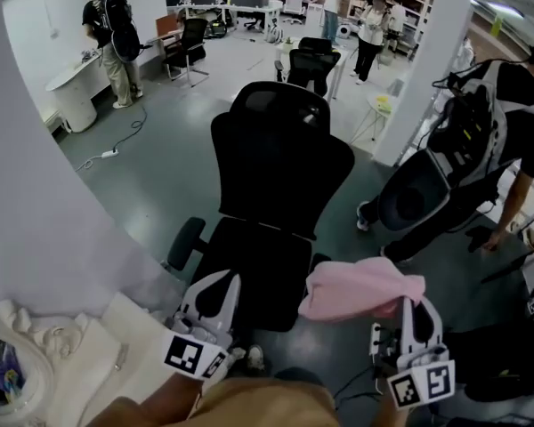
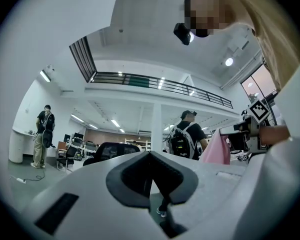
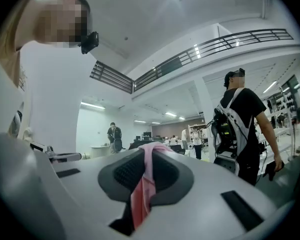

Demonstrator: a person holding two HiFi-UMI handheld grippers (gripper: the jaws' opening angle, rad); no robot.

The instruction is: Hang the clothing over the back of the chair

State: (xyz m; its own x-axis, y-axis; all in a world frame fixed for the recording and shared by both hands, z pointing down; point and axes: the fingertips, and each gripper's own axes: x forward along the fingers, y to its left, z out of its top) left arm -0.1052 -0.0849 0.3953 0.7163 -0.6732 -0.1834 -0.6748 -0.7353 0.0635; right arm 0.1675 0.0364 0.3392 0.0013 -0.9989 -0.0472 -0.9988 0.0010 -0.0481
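A black office chair (image 1: 280,154) stands straight ahead with its back facing away and its seat (image 1: 254,269) towards me. My right gripper (image 1: 411,308) is shut on a bunched pink garment (image 1: 360,287), which hangs just right of the seat's front edge. In the right gripper view the pink cloth (image 3: 140,196) is pinched between the pads of the right gripper (image 3: 149,153). My left gripper (image 1: 215,296) hovers over the seat's front left, its jaws together and empty. The left gripper view shows the left gripper (image 2: 151,156) with nothing in it, the chair's headrest (image 2: 110,149) and the garment (image 2: 216,148).
A person with a backpack (image 1: 485,140) bends beside a grey chair (image 1: 418,198) at the right. A white pillar (image 1: 432,60) stands behind. A white table with clutter (image 1: 44,345) sits at lower left beside a curved wall. Desks, chairs and people fill the far room.
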